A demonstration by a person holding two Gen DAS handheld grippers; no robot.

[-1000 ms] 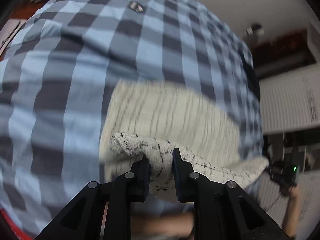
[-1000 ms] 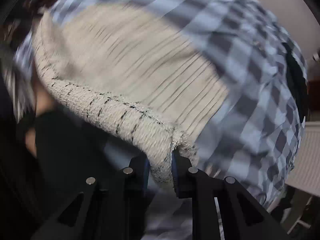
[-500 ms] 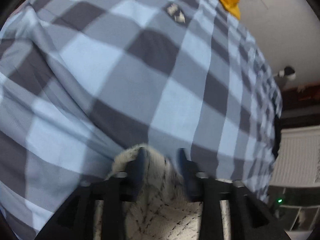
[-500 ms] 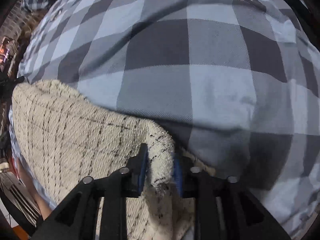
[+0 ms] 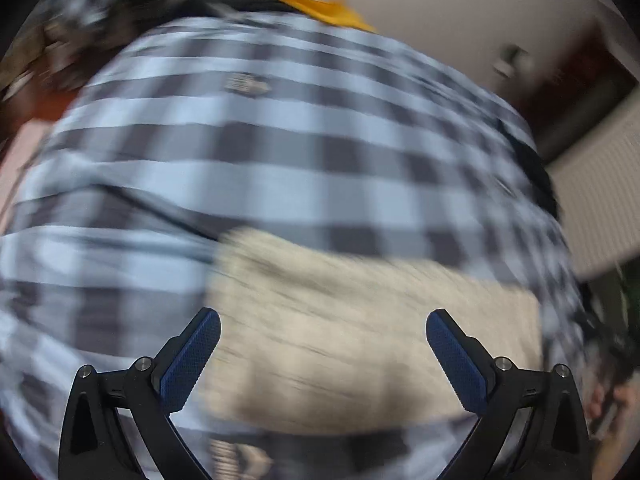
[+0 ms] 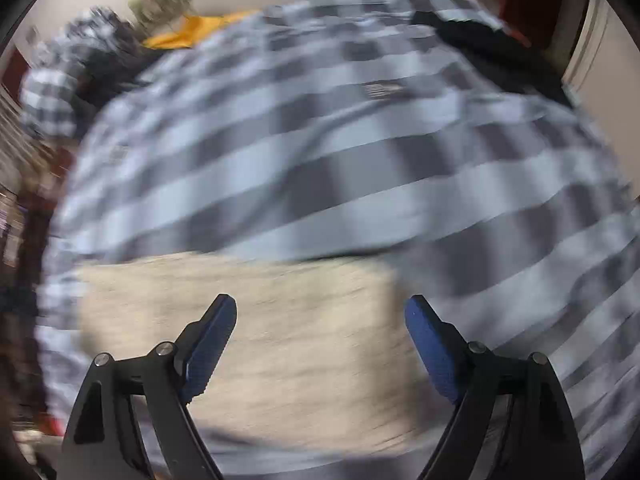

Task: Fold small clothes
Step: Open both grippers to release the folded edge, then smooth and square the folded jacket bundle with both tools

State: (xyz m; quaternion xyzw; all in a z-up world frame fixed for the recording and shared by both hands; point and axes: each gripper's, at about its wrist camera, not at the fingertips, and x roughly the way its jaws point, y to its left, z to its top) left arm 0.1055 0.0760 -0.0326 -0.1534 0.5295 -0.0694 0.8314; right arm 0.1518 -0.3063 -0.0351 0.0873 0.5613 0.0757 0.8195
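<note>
A cream knit garment with thin dark lines (image 5: 360, 332) lies flat on the blue-and-grey checked cover (image 5: 260, 160). It also shows in the right wrist view (image 6: 280, 328). My left gripper (image 5: 323, 356) is open and empty, just above the garment's near part. My right gripper (image 6: 320, 340) is open and empty over the same garment, whose right edge lies near the right finger. Both views are motion-blurred.
The checked cover (image 6: 360, 160) fills most of both views. An orange cloth (image 5: 320, 4) lies at the far edge, also seen from the right wrist (image 6: 192, 32). A dark garment (image 6: 500, 56) lies far right. A checked cloth heap (image 6: 52, 88) sits far left.
Both grippers were shut on the cream garment's edge and carried it forward over the cover. Now both have opened, let it go and pulled back; the garment lies flat.
</note>
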